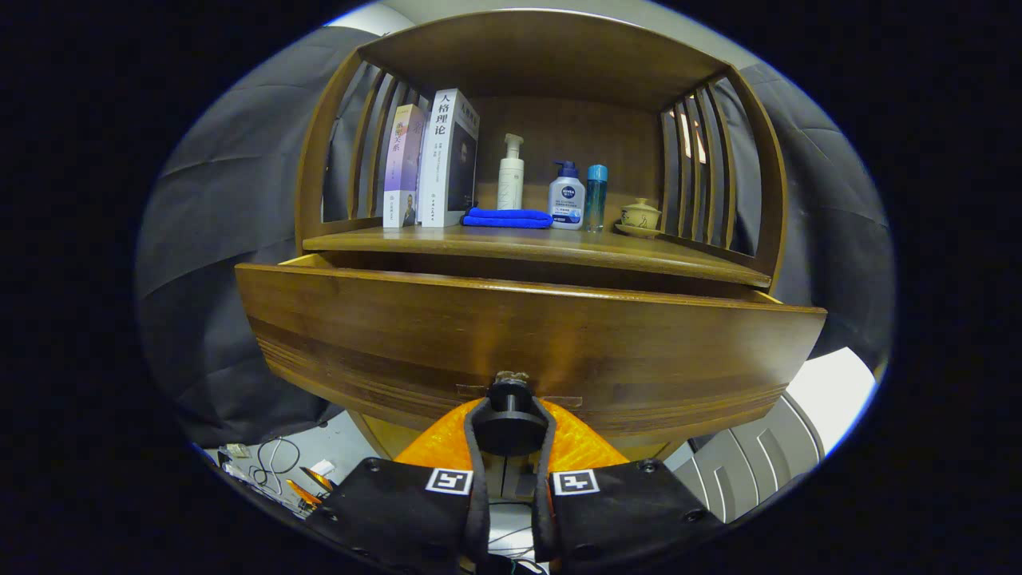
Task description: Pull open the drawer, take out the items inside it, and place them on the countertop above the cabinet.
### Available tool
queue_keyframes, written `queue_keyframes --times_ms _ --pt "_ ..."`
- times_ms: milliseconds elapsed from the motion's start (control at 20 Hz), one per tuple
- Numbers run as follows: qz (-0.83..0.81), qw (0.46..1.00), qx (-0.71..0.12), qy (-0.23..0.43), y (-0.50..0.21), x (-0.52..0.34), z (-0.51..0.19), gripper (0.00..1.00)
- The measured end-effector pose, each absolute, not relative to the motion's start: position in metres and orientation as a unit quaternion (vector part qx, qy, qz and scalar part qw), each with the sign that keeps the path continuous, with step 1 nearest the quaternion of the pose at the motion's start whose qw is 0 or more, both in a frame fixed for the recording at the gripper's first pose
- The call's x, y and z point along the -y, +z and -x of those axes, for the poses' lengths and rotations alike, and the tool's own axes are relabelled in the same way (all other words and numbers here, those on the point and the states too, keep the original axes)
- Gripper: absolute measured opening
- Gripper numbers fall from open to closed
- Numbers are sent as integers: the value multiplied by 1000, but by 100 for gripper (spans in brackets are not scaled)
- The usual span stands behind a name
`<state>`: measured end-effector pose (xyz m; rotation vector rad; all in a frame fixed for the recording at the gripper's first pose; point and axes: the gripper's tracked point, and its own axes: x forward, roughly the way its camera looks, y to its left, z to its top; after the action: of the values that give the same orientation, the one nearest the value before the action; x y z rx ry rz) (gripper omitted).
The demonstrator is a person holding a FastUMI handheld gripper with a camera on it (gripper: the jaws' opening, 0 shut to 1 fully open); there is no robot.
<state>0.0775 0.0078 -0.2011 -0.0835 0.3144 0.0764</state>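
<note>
Drawer (527,335) stands pulled out from the wooden cabinet (551,48), its wide front panel facing the fingers, long axis running crosswise to them; its inside is hidden behind the front panel, contents cannot be told. Gripper (511,431): the two black fingers (477,447) are drawn in close around the drawer's dark round knob (511,423), one on each side and seemingly touching it, so clamped on the knob at the lower middle of the drawer front. Orange padding shows just behind the fingers. Beyond and above the drawer, the desk (559,247) above the cabinet carries a row of things. Furthest to the left of the fingers, two upright books: a purple-spined book (402,168), title too small to make out, and beside it a white book (447,156) with large Chinese characters "人格理论" down the spine. Next a folded blue cloth (508,217) lying flat, with a white pump bottle (511,174) standing behind it. Straight beyond the fingers, slightly right, a NIVEA pump bottle (567,196), then touching or just beside it a slim blue bottle (596,197). Furthest right, a lidded ceramic cup (640,214) on a saucer. Loose cables (271,463) lie on the floor to the left of the fingers.
</note>
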Motion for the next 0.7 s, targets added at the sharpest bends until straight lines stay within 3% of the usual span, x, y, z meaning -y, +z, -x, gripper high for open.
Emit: queue_keyframes --times_ms 700 --pt "60 981 -167 80 -209 -7 -11 23"
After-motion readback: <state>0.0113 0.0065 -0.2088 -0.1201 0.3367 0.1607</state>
